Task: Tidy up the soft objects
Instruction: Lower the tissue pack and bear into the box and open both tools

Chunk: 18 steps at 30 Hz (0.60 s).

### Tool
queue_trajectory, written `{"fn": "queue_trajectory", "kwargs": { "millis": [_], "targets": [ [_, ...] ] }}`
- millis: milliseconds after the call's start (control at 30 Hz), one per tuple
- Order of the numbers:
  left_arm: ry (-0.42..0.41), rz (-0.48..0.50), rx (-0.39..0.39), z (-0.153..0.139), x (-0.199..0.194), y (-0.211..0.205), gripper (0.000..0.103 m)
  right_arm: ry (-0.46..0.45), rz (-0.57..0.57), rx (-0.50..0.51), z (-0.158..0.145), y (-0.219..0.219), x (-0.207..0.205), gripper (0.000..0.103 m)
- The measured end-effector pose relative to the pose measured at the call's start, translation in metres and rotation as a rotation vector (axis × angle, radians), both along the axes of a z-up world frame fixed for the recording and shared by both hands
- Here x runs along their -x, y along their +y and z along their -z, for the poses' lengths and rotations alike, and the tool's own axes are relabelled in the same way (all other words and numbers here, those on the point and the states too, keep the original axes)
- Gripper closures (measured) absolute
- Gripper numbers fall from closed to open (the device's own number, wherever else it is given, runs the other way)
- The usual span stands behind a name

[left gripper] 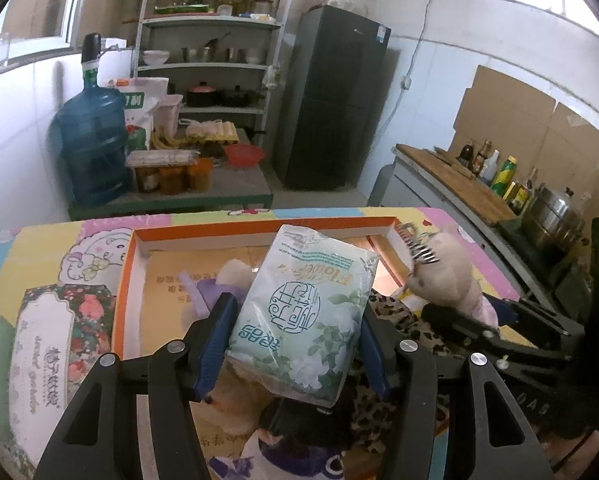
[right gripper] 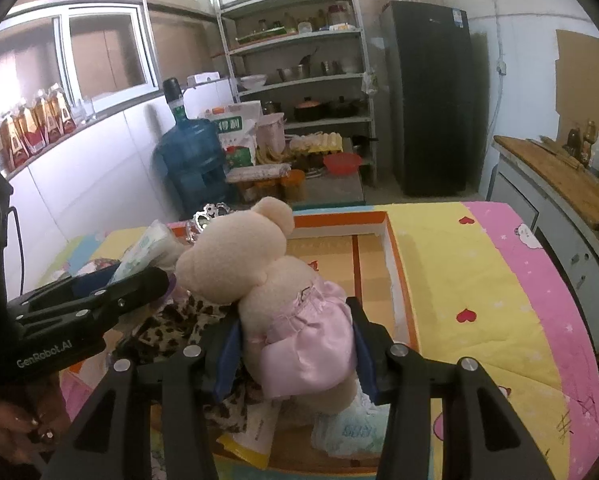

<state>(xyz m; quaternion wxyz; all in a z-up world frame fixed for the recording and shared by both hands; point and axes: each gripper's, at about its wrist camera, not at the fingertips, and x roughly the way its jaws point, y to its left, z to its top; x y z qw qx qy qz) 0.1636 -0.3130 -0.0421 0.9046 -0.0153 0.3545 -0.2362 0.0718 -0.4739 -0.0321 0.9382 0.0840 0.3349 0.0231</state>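
**Both grippers loaded over the box – set down clean**

We have two carries at once. Left gripper (left gripper: pixel 295 344) pinches the tissue pack (left gripper: pixel 303 312) by its two long edges, blue pads pressing the film. Right gripper (right gripper: pixel 297 356) pinches the teddy bear (right gripper: pixel 267 280) at the waist, pads sunk into its pink skirt (right gripper: pixel 311 344). Both loads hang over the orange-rimmed box (left gripper: pixel 255 227), which sits on the cartoon-print surface (right gripper: pixel 459 264).

How we'd do the drop well:
- Stagger it. The grippers sit close side by side, the bear just right of the pack; releasing together risks a knock.
- Bare cardboard shows at the far end of the box in both views. We'd aim there; the near end is already piled with a leopard-print cloth (right gripper: pixel 171 328), another plush (left gripper: pixel 235 276) and more.
- Lower until the load rests on something, then spread the pads. The film pack is slick and may slide out askew if let go in the air.
- The bear is top-heavy and its head tilts left; we'd lay it on its side instead of trying to stand it.

Looks:
- Pack: pale green film, white flower print, blue lettering, puffy, print facing the left camera upside down.
- Bear: cream plush, silver crown (right gripper: pixel 209 216) on its head, satin skirt creased under the pads.
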Motion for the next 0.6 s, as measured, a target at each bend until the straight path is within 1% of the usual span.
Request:
{"fn": "queue_trajectory", "kwargs": {
  "millis": [200, 300, 400, 500, 600],
  "targets": [
    [-0.007, 0.01, -0.021, 0.004, -0.003, -0.006, 0.043, 0.018, -0.007, 0.028, 0.008, 0.007, -0.009, 0.051],
    [-0.008, 0.023, 0.01, 0.004, -0.002, -0.004, 0.043, 0.009, -0.014, 0.047, 0.008, 0.009, -0.008, 0.049],
    [-0.004, 0.023, 0.03, 0.005, -0.002, 0.0, 0.04, 0.0, -0.013, 0.047, 0.007, 0.009, -0.007, 0.047],
    [-0.004, 0.021, 0.033, 0.005, -0.001, 0.003, 0.039, -0.005, -0.011, 0.047, 0.007, 0.009, -0.006, 0.047],
    [-0.024, 0.023, 0.039, 0.004, 0.003, 0.005, 0.038, -0.008, -0.008, 0.053, 0.006, 0.009, -0.005, 0.046]
  ]
}}
